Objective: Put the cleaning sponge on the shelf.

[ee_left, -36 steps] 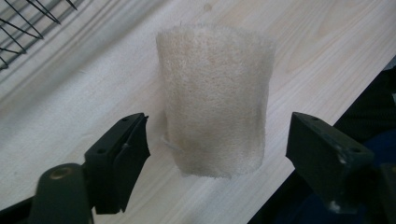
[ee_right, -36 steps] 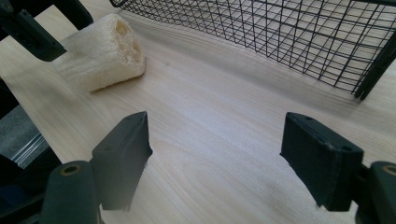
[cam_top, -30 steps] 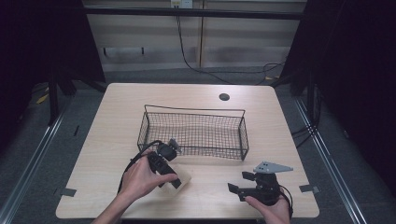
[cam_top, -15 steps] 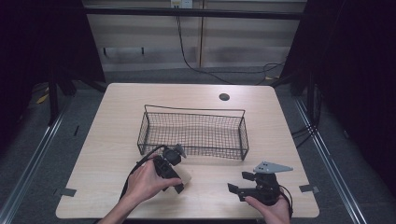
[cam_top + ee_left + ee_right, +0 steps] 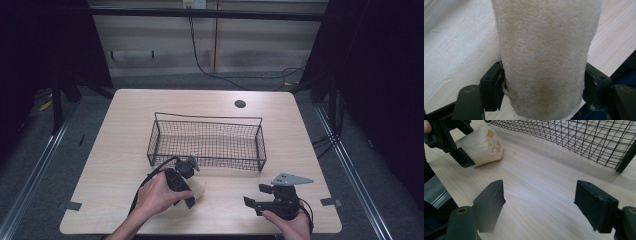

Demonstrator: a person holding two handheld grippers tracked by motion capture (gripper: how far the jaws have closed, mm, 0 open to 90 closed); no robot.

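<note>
My left tool point(image 5: 189, 196) pinches a fibrous, pale loofah cylinder point(image 5: 544, 57) on the light wood worktop point(image 5: 120, 150), just before the black wire basket point(image 5: 207, 142). My right tool point(image 5: 539, 202) hangs spread.

This looks like a lab or recording studio rather than a home. A pale wood-grain tabletop with rounded corners point(image 5: 125, 130) stands alone on grey carpeted floor point(image 5: 45, 165), with a round cable port point(image 5: 240, 104) near its far edge. Dark curtains or panels point(image 5: 380, 75) close in both sides, and metal rails point(image 5: 30, 175) run along the floor beside the table. Behind it, plain beige wall cabinets point(image 5: 160, 40) sit under a black horizontal bar point(image 5: 210, 13), with loose black cables point(image 5: 220, 75) trailing down across them. Small grey tape marks point(image 5: 73, 205) sit at the tabletop's near corners.
</note>
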